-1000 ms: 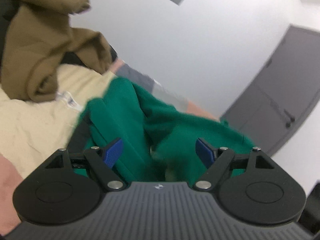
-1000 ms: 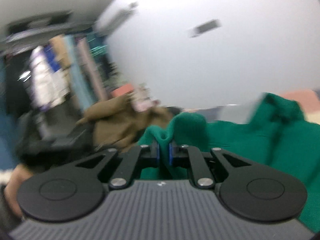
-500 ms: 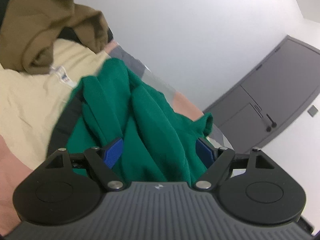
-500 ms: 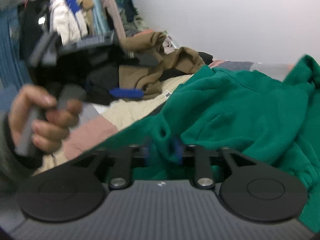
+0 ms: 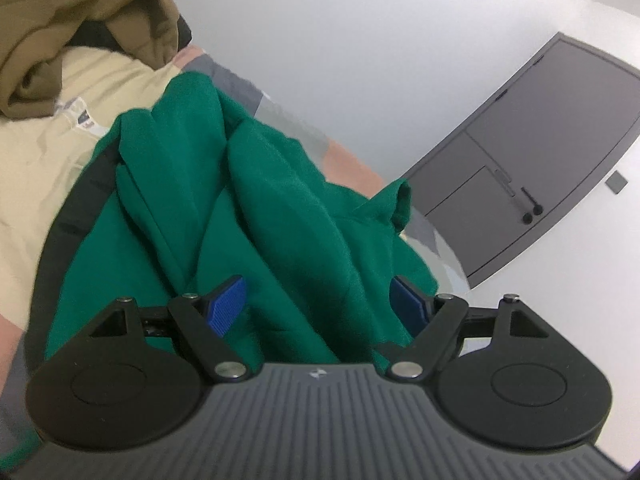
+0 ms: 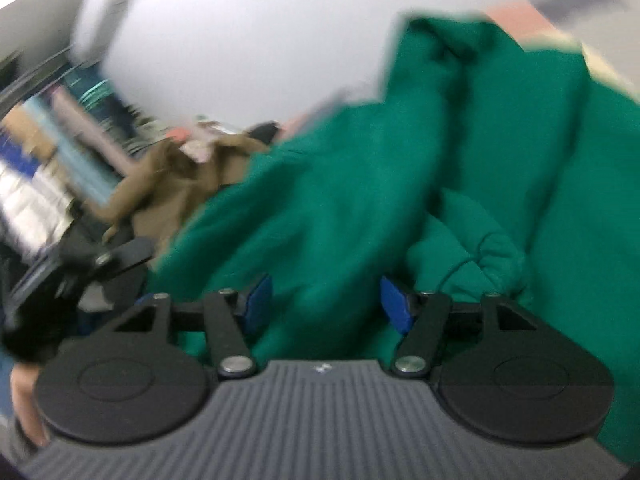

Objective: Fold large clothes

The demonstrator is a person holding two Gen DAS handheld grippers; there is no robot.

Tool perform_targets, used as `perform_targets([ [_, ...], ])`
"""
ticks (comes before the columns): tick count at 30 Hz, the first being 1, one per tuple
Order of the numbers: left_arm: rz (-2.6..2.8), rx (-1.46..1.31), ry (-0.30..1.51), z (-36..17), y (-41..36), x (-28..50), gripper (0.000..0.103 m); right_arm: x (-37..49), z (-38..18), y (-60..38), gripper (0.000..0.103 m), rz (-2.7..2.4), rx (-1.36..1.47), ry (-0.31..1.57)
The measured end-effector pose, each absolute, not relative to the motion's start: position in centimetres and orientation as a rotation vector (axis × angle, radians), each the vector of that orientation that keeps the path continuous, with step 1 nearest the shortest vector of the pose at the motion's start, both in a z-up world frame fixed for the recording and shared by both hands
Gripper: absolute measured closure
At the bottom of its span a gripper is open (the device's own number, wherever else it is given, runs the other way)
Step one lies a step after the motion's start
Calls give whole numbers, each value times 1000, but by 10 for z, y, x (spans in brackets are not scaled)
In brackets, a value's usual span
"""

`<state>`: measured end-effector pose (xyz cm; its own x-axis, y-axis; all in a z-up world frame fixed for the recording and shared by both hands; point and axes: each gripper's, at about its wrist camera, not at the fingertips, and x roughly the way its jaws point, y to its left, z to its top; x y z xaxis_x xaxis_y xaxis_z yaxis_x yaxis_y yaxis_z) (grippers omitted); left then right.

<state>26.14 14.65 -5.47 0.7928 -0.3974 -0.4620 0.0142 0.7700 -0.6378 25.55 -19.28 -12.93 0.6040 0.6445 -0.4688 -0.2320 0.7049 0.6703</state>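
Item: green garment (image 5: 280, 216), a large sweatshirt-type piece, heaped in ridges on the bed (image 5: 36, 168) over a cream cover. Not yet flat; no fold line is set.

Position relative to tools: it lies directly ahead of and beneath both. In the left wrist view its ridges run away from the camera, up and slightly left, with one loose end (image 5: 400, 204) curled at the far right. In the right wrist view, which is blurred, the same cloth fills the centre and right, with a bunched cuff or hem (image 6: 480, 256) just beyond the right pad.

Left tool (image 5: 316, 308): released, pads wide apart, green cloth between them but not pinched.

Right tool (image 6: 324, 300): jaws opening; cloth lies between the pads, which are clear of it on both sides.

Nearer hand: cannot tell; both sit over the garment.

Other stock: brown garment (image 5: 60, 20) on the bed, far left, apart from the green one. Grey door (image 5: 540, 152) behind.
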Motion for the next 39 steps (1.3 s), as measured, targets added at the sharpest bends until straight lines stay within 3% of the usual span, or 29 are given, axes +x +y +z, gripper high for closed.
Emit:
perform_targets([
  [3,-241,-638,668,-67,138,278,32,263,-137,-189,46,543,639,757],
  [5,-218,-595,695,-73,130,285,56,261,-134,-184,78,562,586,763],
  [7,-214,-579,704,-76,125,288,75,256,-126,-183,92,545,531,748],
  [11,-313,-742,614,-68,138,280,89,253,-92,-201,94,558,566,619],
  [18,-483,-888,557,-58,139,277,89,256,-48,-247,94,515,574,478],
  [27,-329,-557,753,-84,107,280,88,265,-103,-227,94,384,377,698],
  [39,-235,-365,793,-101,87,270,81,252,-124,-204,92,346,207,689],
])
